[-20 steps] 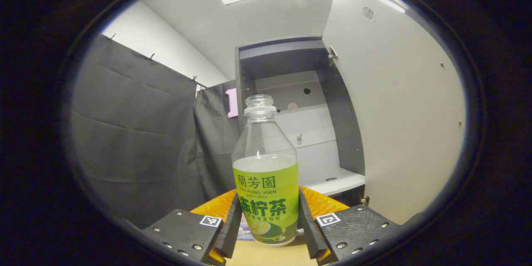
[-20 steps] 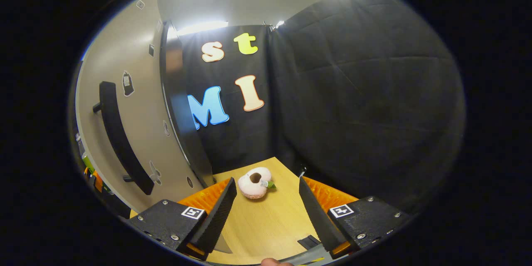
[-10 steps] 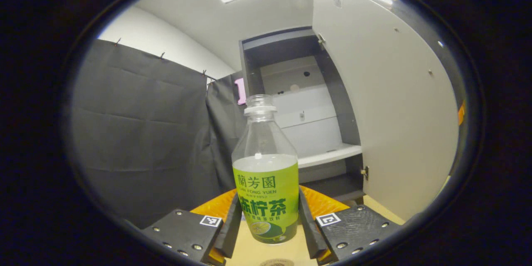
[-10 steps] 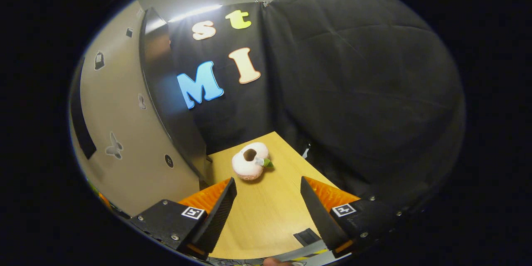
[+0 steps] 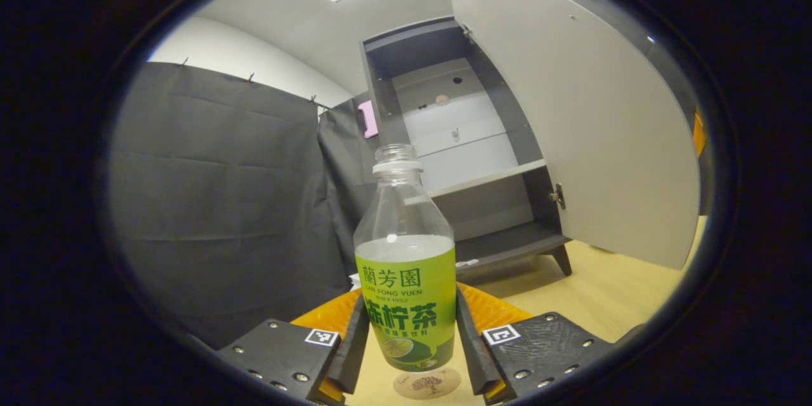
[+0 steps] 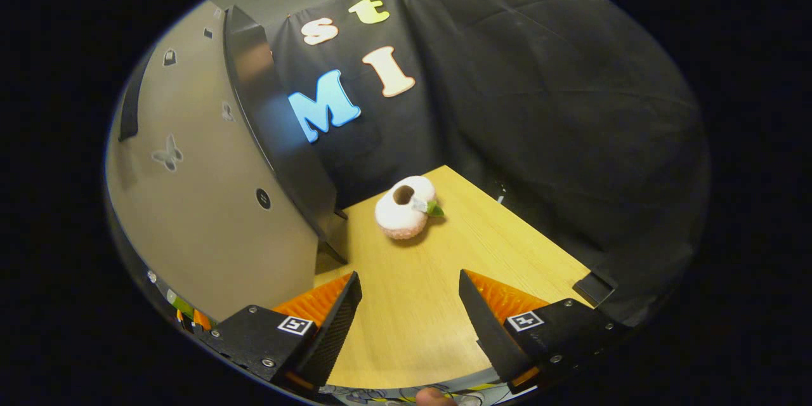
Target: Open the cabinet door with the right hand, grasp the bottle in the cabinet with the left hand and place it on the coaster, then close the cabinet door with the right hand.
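Cabinet (image 5: 444, 139) stands open, door (image 5: 583, 127) swung wide on the worktop (image 5: 609, 292), prob. left so for closing later. L gripper (image 5: 411, 336) has its jaws clamped on the bottle (image 5: 406, 279), held upright just above the coaster (image 5: 426, 384) w/ a gap, ready to lower. R gripper (image 6: 406, 323) hangs w/ jaws open, empty, beside the door. Plush toy (image 6: 405, 208) sits well apart, no obstacle.
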A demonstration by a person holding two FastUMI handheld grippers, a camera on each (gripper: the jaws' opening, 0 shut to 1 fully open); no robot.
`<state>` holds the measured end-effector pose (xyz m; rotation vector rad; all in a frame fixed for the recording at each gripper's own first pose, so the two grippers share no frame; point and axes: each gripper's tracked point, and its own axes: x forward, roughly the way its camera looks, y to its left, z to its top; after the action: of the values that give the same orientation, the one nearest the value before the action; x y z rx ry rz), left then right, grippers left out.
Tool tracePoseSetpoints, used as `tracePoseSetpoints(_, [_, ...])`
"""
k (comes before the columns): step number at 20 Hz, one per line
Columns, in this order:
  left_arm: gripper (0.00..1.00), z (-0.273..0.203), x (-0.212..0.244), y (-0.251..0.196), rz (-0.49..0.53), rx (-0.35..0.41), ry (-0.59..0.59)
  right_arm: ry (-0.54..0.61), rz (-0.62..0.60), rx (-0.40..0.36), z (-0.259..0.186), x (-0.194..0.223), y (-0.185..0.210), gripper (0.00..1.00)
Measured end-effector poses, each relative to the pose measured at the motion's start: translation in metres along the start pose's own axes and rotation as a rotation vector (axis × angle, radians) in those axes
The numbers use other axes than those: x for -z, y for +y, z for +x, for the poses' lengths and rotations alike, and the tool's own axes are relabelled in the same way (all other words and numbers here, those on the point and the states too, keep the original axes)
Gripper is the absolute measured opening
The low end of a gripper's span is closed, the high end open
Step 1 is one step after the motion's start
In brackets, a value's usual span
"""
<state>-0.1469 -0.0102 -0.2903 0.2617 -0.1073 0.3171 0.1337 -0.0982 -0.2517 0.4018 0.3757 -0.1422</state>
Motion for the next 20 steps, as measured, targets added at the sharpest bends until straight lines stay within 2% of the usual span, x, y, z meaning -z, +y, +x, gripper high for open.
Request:
tracePoseSetpoints(4, [0.67, -0.006, 0.058, 0.000, -0.018, -0.024, 0.025, 0.091, -0.155, 0.023, -0.004, 0.049, -0.006, 0.95])
tracePoseSetpoints(8, [0.67, -0.007, 0.096, -0.003, -0.057, -0.056, 0.040, 0.135, -0.250, -0.008, -0.010, 0.063, 0.004, 0.95])
tracePoseSetpoints(13, [0.67, -0.007, 0.115, 0.004, -0.116, -0.097, 0.058, 0.133, -0.310, -0.050, -0.011, 0.061, 0.023, 0.95])
tracePoseSetpoints(14, [0.73, -0.008, 0.113, 0.002, -0.114, -0.096, 0.050, 0.135, -0.319, -0.060, -0.011, 0.062, 0.027, 0.95])
tracePoseSetpoints(17, [0.69, -0.005, 0.112, 0.002, -0.117, -0.089, 0.053, 0.157, -0.341, -0.080, -0.008, 0.074, 0.034, 0.95])
tracePoseSetpoints(19, [0.71, -0.007, 0.110, 0.006, -0.144, -0.082, 0.057, 0.176, -0.328, -0.085, -0.008, 0.081, 0.037, 0.95])
tracePoseSetpoints(20, [0.75, -0.009, 0.108, 0.007, -0.144, -0.088, 0.053, 0.183, -0.325, -0.088, -0.008, 0.083, 0.039, 0.95])
